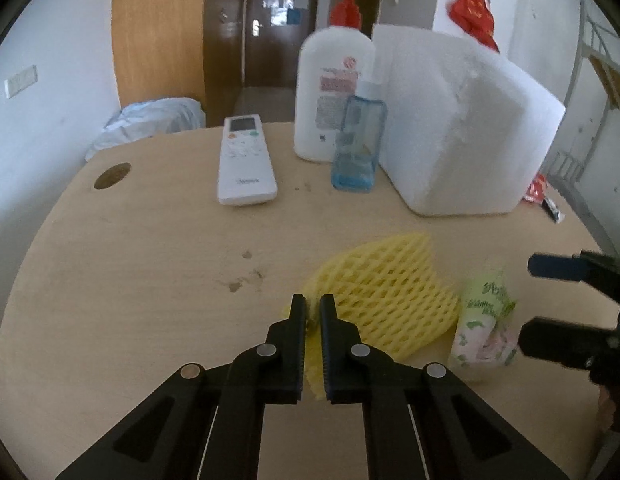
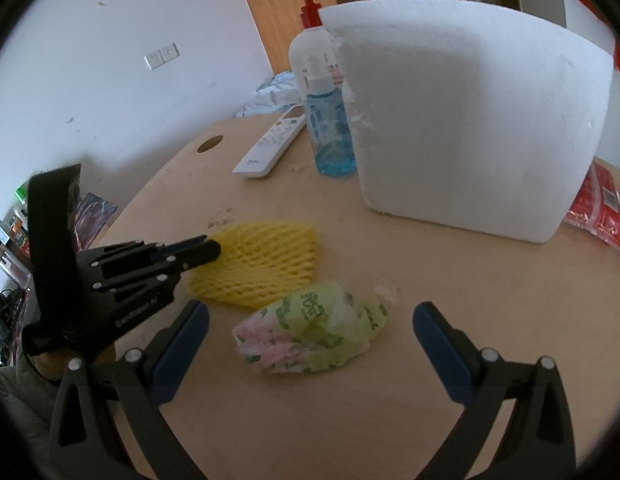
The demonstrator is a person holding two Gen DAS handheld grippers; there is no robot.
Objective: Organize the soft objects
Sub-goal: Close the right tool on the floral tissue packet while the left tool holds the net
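Left gripper (image 1: 313,307) is pinching the yellow foam fruit net (image 1: 383,300) mid-desk (image 1: 130,260); right gripper (image 2: 310,316) is hovering, jaws wide, around the tissue pack (image 2: 310,332).

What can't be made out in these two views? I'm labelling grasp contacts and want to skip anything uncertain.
- Left wrist view: the white foam box hides most of the red packets behind it.
- Both views: print on the tissue pack is too blurred to read.
- Left wrist view: the left tool covers the yellow foam net where it pinches it.
- Left wrist view: the frame edge cuts off the right tool.
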